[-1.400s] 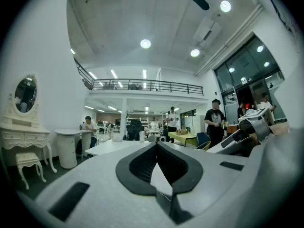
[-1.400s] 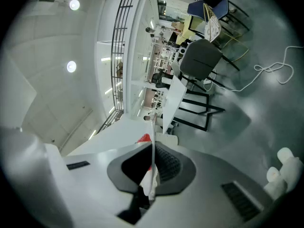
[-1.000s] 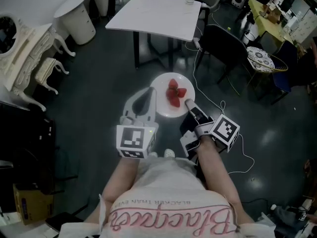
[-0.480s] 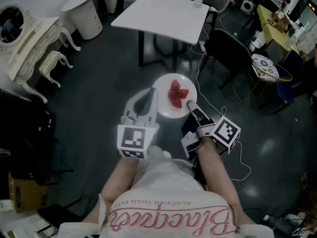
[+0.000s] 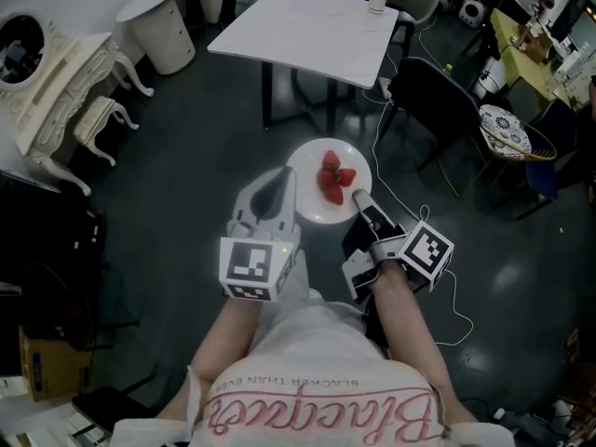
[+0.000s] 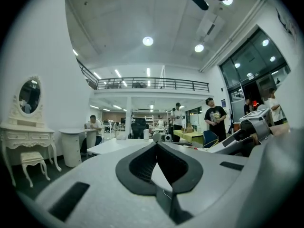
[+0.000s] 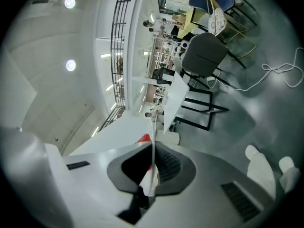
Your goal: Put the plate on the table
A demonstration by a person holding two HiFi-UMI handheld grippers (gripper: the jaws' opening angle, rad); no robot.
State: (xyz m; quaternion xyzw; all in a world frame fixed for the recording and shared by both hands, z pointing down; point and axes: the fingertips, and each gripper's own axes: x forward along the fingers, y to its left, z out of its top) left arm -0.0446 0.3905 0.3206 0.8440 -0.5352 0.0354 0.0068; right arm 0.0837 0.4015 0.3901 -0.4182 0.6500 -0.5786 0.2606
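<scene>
the plate (image 5: 312, 203), bearing strawberries (image 5: 333, 177), is held above the floor, its near right rim clamped in the right gripper (image 5: 357, 198). the left gripper (image 5: 282, 175), jaws pressed together on nothing, is kept just beside its left rim. the table (image 5: 279, 35) lies straight ahead, well apart.

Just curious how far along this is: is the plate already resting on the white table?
No, the plate hangs over the dark floor, pinched between the left gripper and right gripper, short of the white table.
</scene>
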